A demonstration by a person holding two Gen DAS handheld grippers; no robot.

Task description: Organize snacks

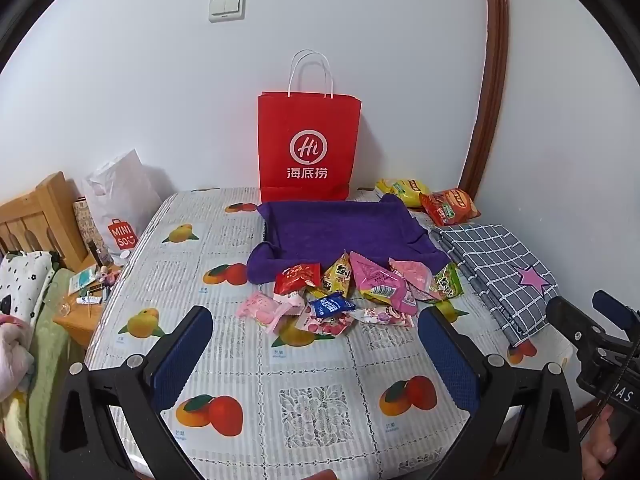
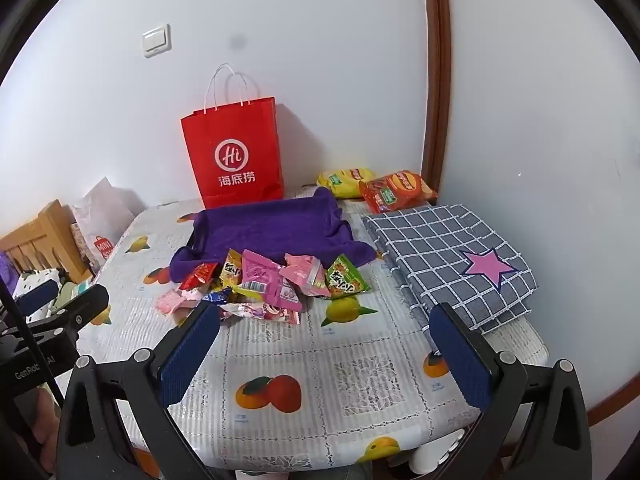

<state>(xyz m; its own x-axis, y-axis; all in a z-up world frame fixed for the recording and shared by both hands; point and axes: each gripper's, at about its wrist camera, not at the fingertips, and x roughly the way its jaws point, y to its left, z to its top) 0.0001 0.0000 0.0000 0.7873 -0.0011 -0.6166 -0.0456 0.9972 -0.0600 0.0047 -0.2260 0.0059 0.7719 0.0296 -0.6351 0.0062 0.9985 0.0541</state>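
Note:
A heap of small snack packets (image 1: 352,292) (image 2: 264,284), pink, red, yellow, green and blue, lies on the fruit-print tablecloth (image 1: 312,376) in front of a purple cloth-lined tray (image 1: 344,232) (image 2: 272,228). Two larger bags, a yellow chip bag (image 1: 400,190) (image 2: 344,180) and a red chip bag (image 1: 450,206) (image 2: 396,190), rest behind the tray to the right. My left gripper (image 1: 316,320) hovers open just short of the heap, nothing between its blue pads. My right gripper (image 2: 324,316) also stands open and empty, right of the heap.
A red paper bag (image 1: 308,144) (image 2: 236,152) stands against the wall behind the tray. A folded checked cloth with a pink star (image 1: 500,268) (image 2: 452,260) covers the table's right side. Left of the table are a nightstand (image 1: 80,312) with clutter and a white shopping bag (image 1: 120,200).

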